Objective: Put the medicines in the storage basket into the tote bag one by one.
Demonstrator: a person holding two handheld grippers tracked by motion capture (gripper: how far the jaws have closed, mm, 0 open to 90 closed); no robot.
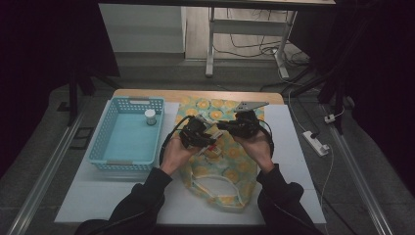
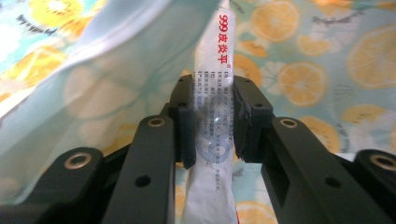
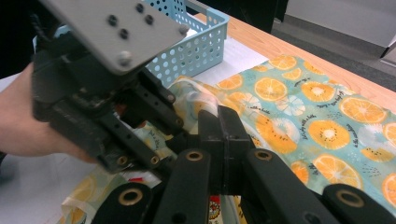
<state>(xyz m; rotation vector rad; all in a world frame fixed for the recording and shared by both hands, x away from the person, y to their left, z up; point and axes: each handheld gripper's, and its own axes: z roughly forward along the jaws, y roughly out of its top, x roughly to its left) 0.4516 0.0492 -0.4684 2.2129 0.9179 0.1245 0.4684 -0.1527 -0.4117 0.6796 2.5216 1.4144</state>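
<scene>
Over the middle of the table point(image 1: 303, 161), both hands meet above an orange-print fabric bag point(image 1: 230, 169). Clamped between the pads of the left gripper point(image 2: 214, 122) is a white ointment tube point(image 2: 212, 140) with red lettering — its far end reaches under a lifted fold of the bag. Beside it, the right gripper point(image 3: 219, 140) has its jaws pressed together, apparently pinching the bag's edge. Off to the left sits a blue perforated basket point(image 1: 110, 147) — a small white jar point(image 1: 150, 117) stands inside.
</scene>
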